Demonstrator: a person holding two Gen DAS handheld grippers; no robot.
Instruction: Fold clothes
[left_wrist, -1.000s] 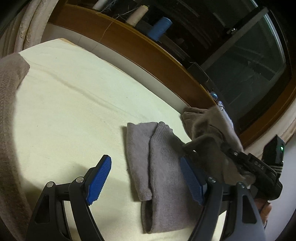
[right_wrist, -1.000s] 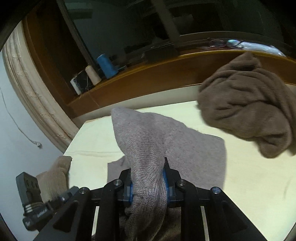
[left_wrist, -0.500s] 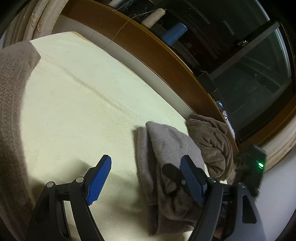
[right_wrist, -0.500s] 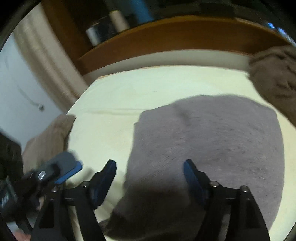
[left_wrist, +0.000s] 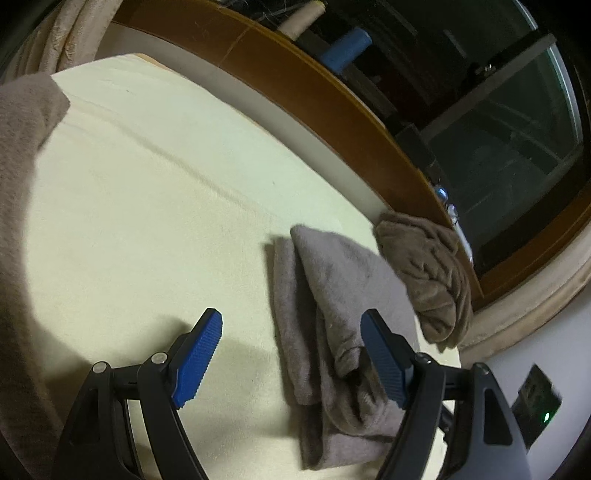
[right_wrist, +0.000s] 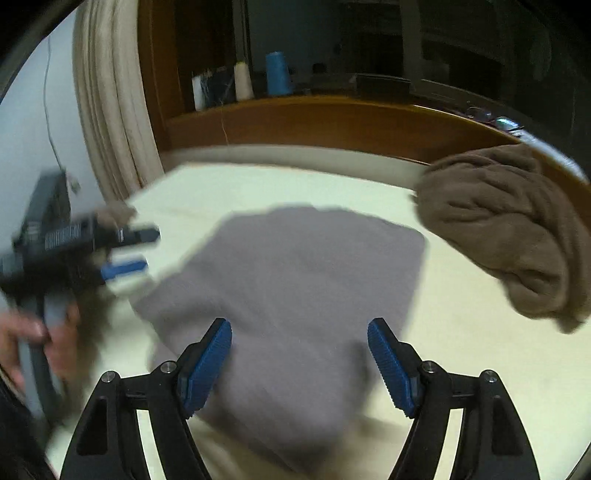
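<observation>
Both the left gripper and right gripper are held wide, empty, above the grey garment, which is laid doubled over on the cream sheet, apparently for flatness to be checked.

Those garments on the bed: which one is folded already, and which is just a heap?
The grey one, lying flat in layers in front of the open right tongs, is folded. The brown one by the wooden ledge is a crumpled heap.

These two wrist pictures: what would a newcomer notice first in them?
The folded grey garment lies in the middle of the cream surface, with the open right gripper above it. A crumpled brown garment sits at the far right edge, by the wooden ledge.
</observation>
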